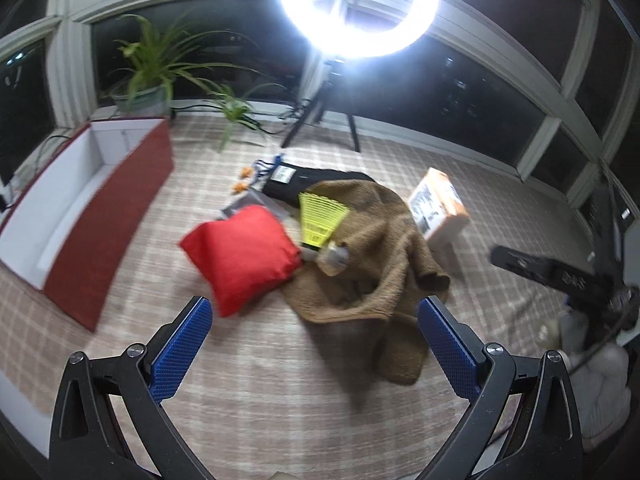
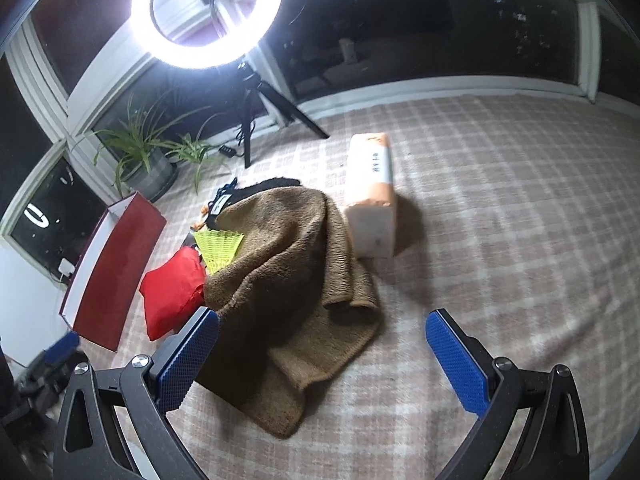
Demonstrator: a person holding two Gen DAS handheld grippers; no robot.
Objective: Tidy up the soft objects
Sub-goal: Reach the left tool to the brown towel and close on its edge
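Left gripper (image 1: pixel 314 322) hangs wide open and empty over the red cushion (image 1: pixel 242 258); right gripper (image 2: pixel 322 334), also spread, hovers above the brown blanket (image 2: pixel 292 276). Looks like the approach: next, pinch one, carry to the red box (image 1: pixel 92 204).

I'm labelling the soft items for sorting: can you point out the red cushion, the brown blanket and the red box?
red cushion (image 1: pixel 244 258), left wrist view, middle of its top face.
brown blanket (image 2: pixel 280 264), right wrist view, middle of the bunched heap.
red box (image 1: pixel 120 216), left wrist view, its long red outer wall.
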